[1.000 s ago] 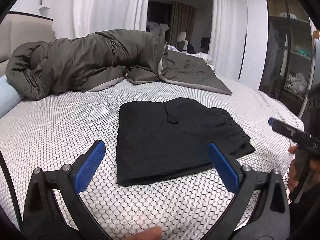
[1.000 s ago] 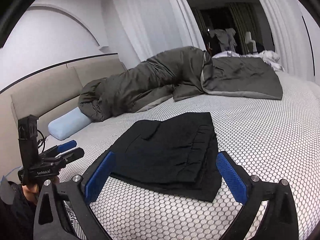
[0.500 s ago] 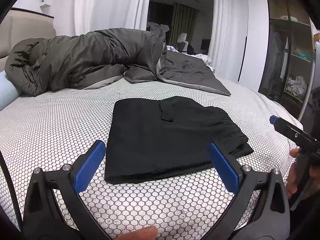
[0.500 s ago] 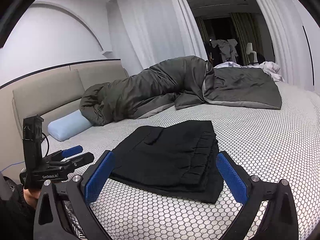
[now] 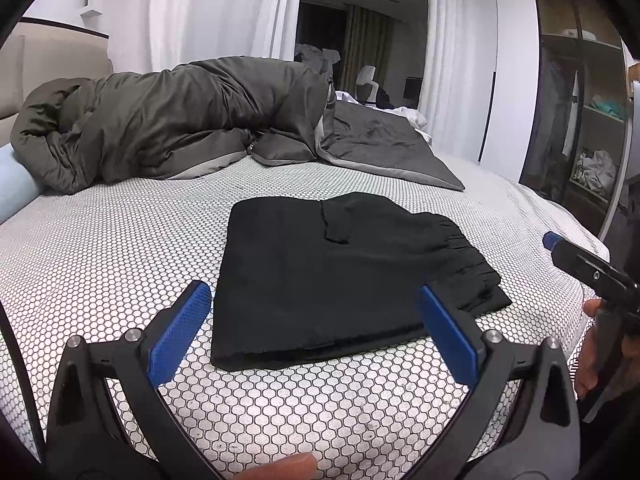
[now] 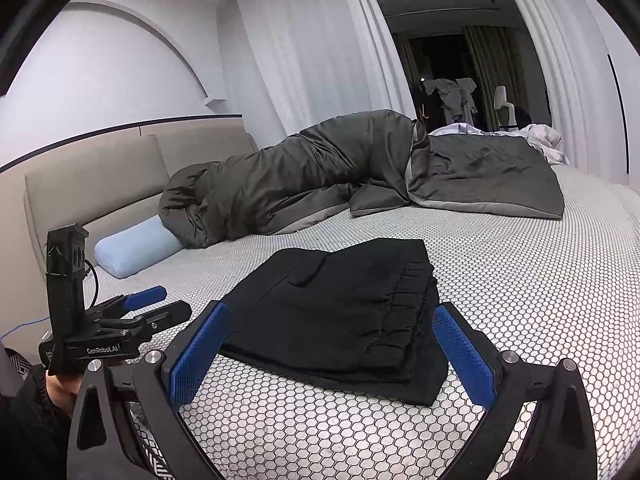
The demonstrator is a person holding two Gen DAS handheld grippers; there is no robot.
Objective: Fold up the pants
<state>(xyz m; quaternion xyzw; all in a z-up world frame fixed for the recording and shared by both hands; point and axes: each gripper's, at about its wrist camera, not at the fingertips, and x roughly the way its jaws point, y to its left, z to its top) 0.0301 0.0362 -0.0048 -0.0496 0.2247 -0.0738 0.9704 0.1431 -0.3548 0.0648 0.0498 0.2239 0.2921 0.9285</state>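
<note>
The black pants [image 5: 340,276] lie folded into a flat rectangle on the bed, with the gathered waistband at the right; they also show in the right wrist view [image 6: 344,308]. My left gripper [image 5: 316,328] is open and empty, held just short of the near edge of the pants. My right gripper [image 6: 332,344] is open and empty, near the waistband end. The right gripper shows at the right edge of the left wrist view [image 5: 588,268]. The left gripper shows at the left of the right wrist view [image 6: 144,308], open.
The bed [image 5: 100,264] has a white honeycomb-patterned cover. A bunched dark grey duvet [image 5: 180,120] lies across the far side, with a light blue pillow [image 6: 136,248] by the beige headboard [image 6: 88,176]. A wardrobe with shelves [image 5: 580,120] stands at the right.
Both grippers have drawn back and risen slightly from the pants. The folded pants have not changed shape. Both grippers stay open.
</note>
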